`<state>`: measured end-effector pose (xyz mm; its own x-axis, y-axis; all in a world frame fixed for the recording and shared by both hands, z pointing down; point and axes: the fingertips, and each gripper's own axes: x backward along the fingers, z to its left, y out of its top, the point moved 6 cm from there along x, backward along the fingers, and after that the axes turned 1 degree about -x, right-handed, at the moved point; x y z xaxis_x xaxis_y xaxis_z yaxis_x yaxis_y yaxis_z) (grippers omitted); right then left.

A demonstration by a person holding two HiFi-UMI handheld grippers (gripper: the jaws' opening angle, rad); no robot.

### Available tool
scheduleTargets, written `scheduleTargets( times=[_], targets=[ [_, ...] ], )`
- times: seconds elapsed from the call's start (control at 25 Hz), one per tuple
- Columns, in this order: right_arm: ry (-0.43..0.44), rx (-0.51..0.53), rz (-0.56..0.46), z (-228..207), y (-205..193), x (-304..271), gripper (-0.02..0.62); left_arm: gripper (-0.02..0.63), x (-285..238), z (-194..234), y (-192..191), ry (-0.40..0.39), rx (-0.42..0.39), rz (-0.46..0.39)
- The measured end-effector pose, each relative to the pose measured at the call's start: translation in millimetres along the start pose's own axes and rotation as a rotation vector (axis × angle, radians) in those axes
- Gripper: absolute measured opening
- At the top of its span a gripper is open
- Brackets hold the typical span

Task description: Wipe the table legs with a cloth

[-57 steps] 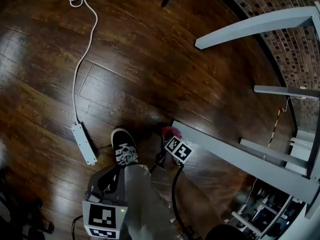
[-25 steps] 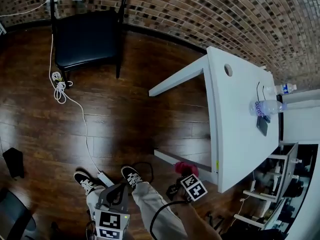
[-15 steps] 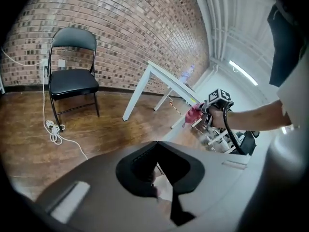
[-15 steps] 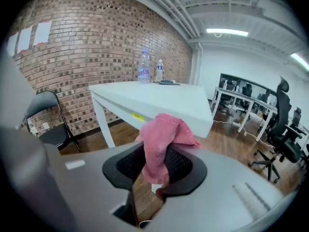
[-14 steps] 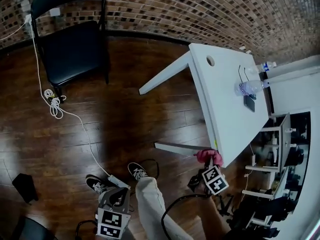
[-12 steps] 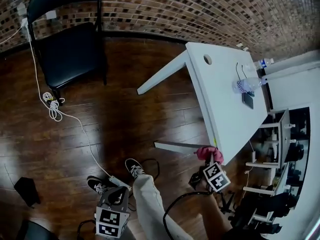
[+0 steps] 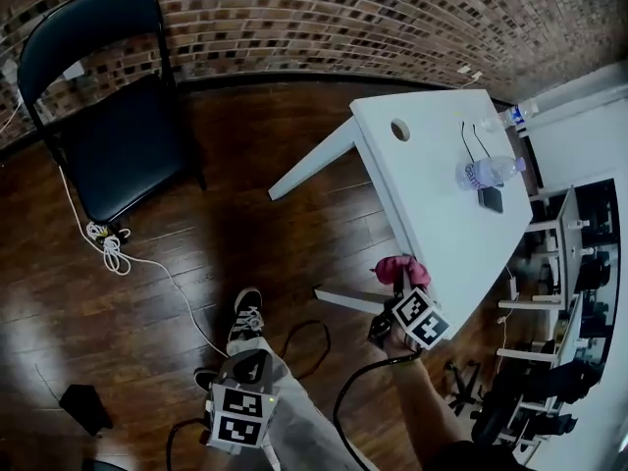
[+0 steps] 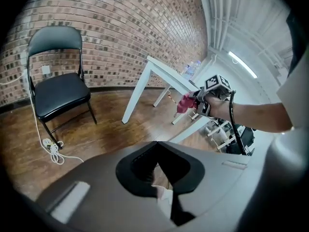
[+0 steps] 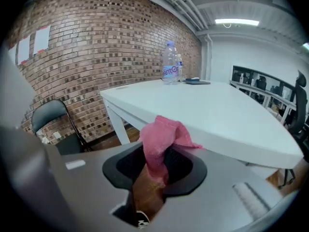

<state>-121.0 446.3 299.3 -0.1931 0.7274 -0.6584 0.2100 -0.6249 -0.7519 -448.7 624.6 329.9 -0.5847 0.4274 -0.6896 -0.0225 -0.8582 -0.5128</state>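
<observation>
Right gripper (image 7: 400,287): jaws clamped on a bunched pink cloth (image 9: 161,137), most of which stands proud of the tips, which I take to be deliberate so that fabric and not plastic meets the paint. The cloth sits up at the near edge of the white table (image 7: 442,214), where the near leg (image 7: 345,300) joins the top. It looks pressed to the edge in the right gripper view, but contact is not certain. Judgement: this is the top end of a stroke along that leg, and the high position suits working from the top downward. Left gripper (image 7: 249,369): jaws drawn together with nothing between them, held low beside the person's trouser leg. It is probably parked there out of the way, since wiping needs one tool only. Counts: cloths, one. Table legs in the head view, two, the near leg and the far leg (image 7: 309,160), both splayed outward; the rest are hidden under the top. On the table, two water bottles (image 7: 488,173) and one dark phone (image 7: 491,199) at the far end, clear of the work. One black folding chair (image 7: 108,135) stands well apart by the brick wall.
</observation>
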Motion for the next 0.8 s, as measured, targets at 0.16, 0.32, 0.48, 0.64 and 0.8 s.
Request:
scheduleTargets(
  times=[0.16,0.32,0.48,0.64,0.8],
  targets=[
    [0.087,-0.014,0.023,64,29,-46,0.104,0.0,-33,18,57,-0.015,-0.026,0.027],
    [0.166,-0.06,0.074,117,55,-88,0.104,0.0,-69,29,108,-0.027,-0.024,0.035],
    [0.252,-0.091,0.089,175,86,-124,0.104,0.0,-96,49,167,-0.008,-0.014,0.007],
    [0.283,-0.111,0.1,222,105,-150,0.104,0.0,-100,71,202,0.022,0.041,-0.011],
    [0.278,-0.167,0.11,254,118,-170,0.104,0.0,-105,97,222,0.029,0.065,-0.022]
  ],
)
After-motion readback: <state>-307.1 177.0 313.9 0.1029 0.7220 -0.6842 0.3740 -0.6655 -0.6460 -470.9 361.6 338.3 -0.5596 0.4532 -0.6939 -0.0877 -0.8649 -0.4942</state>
